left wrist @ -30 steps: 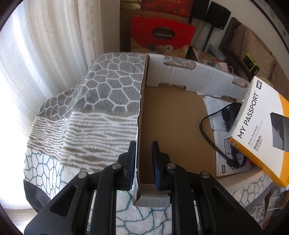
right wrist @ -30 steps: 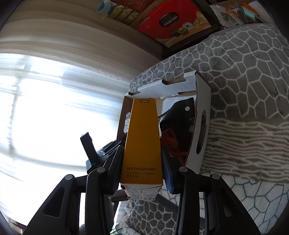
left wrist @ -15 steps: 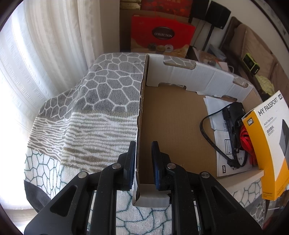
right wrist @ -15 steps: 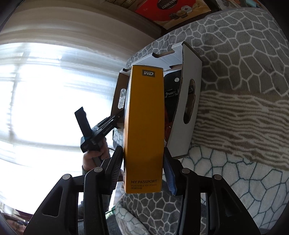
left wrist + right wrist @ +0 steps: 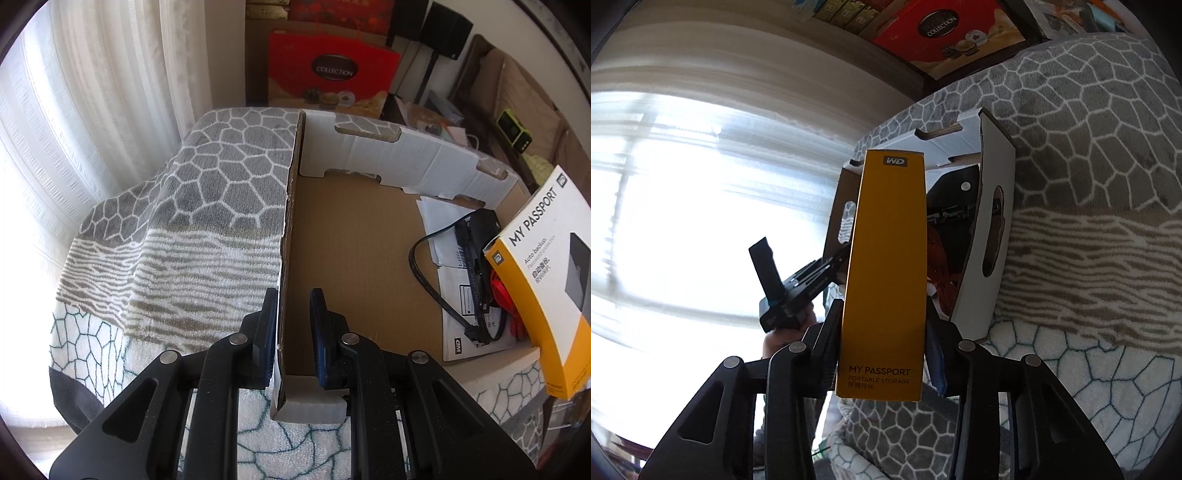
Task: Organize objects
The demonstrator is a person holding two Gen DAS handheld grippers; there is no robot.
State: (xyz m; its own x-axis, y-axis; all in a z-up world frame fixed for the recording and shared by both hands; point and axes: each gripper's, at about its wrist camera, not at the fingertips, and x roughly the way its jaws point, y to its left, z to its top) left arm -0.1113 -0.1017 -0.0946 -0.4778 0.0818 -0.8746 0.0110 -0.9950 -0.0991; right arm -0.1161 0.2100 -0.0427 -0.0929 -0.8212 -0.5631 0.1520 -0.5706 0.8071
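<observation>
A shallow cardboard tray [image 5: 354,258] with white walls lies on a patterned towel. My left gripper [image 5: 293,332] is shut on the tray's left wall near its front corner. My right gripper [image 5: 882,354] is shut on a yellow and white MY PASSPORT box [image 5: 886,273], held at the tray's right front edge; the box also shows in the left wrist view [image 5: 546,288]. Inside the tray at the right lie a black cable [image 5: 436,284], a black device [image 5: 480,236], red cord [image 5: 504,299] and white leaflets [image 5: 458,317].
The grey and white towel [image 5: 192,229] covers the surface under the tray. A red COLLECTION bag [image 5: 332,74] stands behind it. White curtains [image 5: 92,110] hang at the left. Cluttered furniture with a green gadget [image 5: 513,129] is at the far right.
The MY PASSPORT box in my right gripper swung down to the tray's right edge and has tilted back a little. My left gripper has held the tray wall without moving.
</observation>
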